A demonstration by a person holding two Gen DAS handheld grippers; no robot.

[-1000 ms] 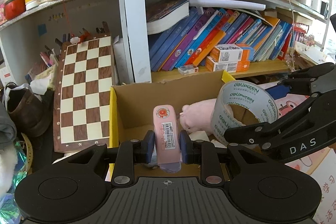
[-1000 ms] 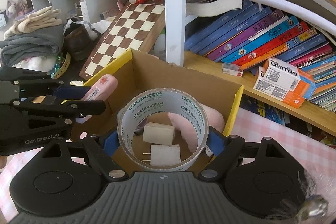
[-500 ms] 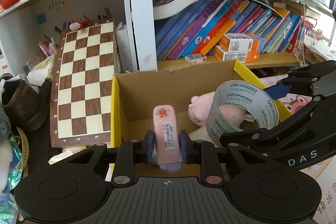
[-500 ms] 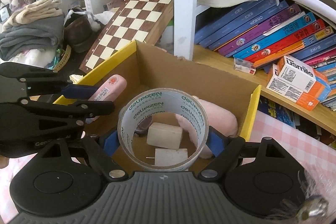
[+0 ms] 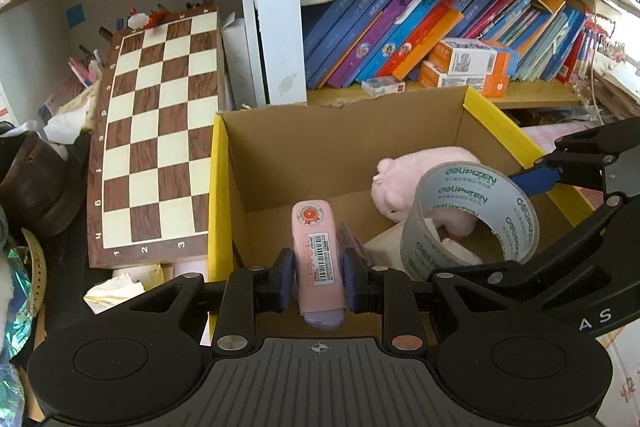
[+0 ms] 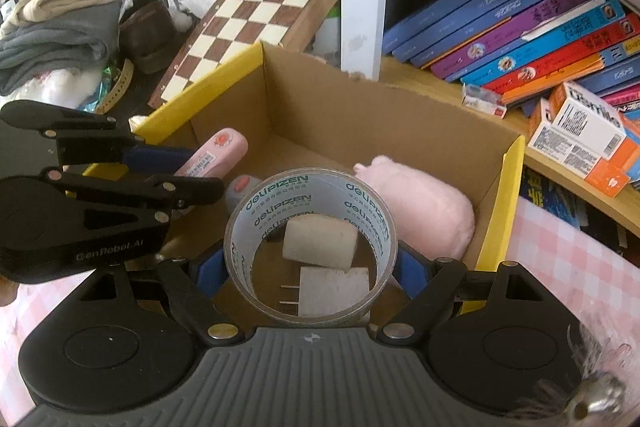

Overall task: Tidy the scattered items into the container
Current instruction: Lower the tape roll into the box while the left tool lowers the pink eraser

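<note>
A cardboard box (image 5: 340, 147) with yellow flaps stands open before the shelf; it also shows in the right wrist view (image 6: 360, 115). My left gripper (image 5: 316, 277) is shut on a pink oblong case (image 5: 318, 255) with a barcode label, held over the box's near left part. My right gripper (image 6: 310, 269) is shut on a clear tape roll (image 6: 310, 243) printed "deliPIZEN", held over the box's near right part. Inside lie a pink plush pig (image 6: 420, 211), a white block (image 6: 320, 241) and a white plug adapter (image 6: 334, 291).
A chessboard (image 5: 156, 131) leans left of the box. A bookshelf holds slanted books (image 5: 420, 31) and orange cartons (image 5: 468, 61) behind it. A brown shoe (image 5: 36, 183) and folded clothes (image 6: 52, 39) lie at the left. A pink checked cloth (image 6: 568, 263) covers the table at right.
Both grippers have moved forward and tipped down over the box with their loads still held. The box interior now fills more of each view.
</note>
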